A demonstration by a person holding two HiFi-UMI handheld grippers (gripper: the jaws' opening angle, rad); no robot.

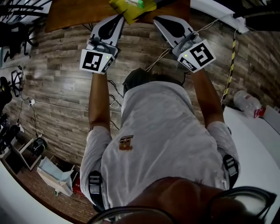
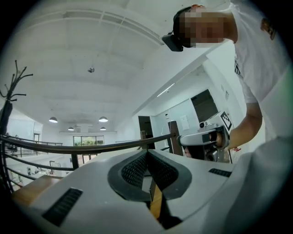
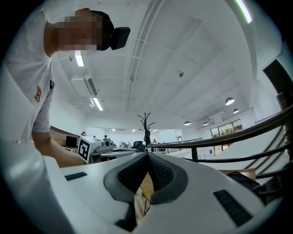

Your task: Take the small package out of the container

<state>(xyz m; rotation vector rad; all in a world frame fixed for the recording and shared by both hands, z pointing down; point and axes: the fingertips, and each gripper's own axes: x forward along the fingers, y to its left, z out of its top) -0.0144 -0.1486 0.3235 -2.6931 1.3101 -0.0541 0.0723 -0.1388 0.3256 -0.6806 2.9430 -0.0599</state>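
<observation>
In the head view both grippers are held out in front of the person, above a wooden floor. My left gripper and right gripper point toward a brown table at the top edge. A yellow-green thing lies on that table between the two tips; I cannot tell whether it is the container or the package. The left gripper view shows its jaws pressed together with nothing between them. In the right gripper view the jaws are likewise shut and empty. Both cameras look up at the ceiling.
A white surface at the right carries a clear plastic bottle. A black-and-yellow striped pole stands beside it. Cables trail over the floor. A dark railing and a coat stand show in the gripper views.
</observation>
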